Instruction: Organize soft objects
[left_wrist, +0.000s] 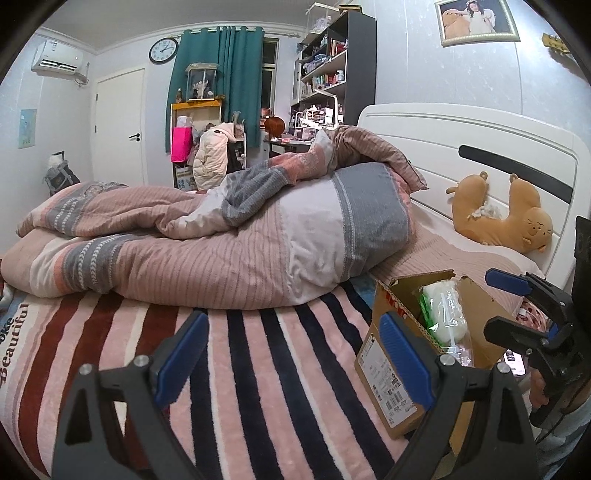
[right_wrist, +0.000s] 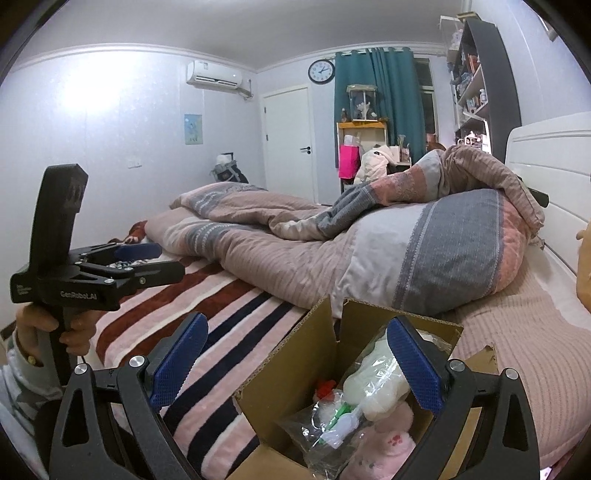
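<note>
Box: the cardboard box (right_wrist: 295, 373) sits on the striped blanket (right_wrist: 207, 332) near the bed's front edge, flaps up, at 6 o'clock in the right wrist view.
Contents: a bagged white plush (right_wrist: 373, 384) on top, a pink plush (right_wrist: 384, 443) under it at 5 o'clock, something red at 9 o'clock, too small to name.
Right tongs (right_wrist: 295, 365): wide open, empty, straddling the box mouth.
Left tongs (left_wrist: 291, 362): wide open, empty, over bare blanket, box at 3 o'clock.
Still out: the tan plush (left_wrist: 506, 214) against the headboard (left_wrist: 443, 129), at 2 o'clock from the box.
Technique: I'd go for the tan plush by its body, squeeze deep, and lower it in without catching a flap.
Backdrop: rumpled duvet (left_wrist: 221, 240) at 12 o'clock.
</note>
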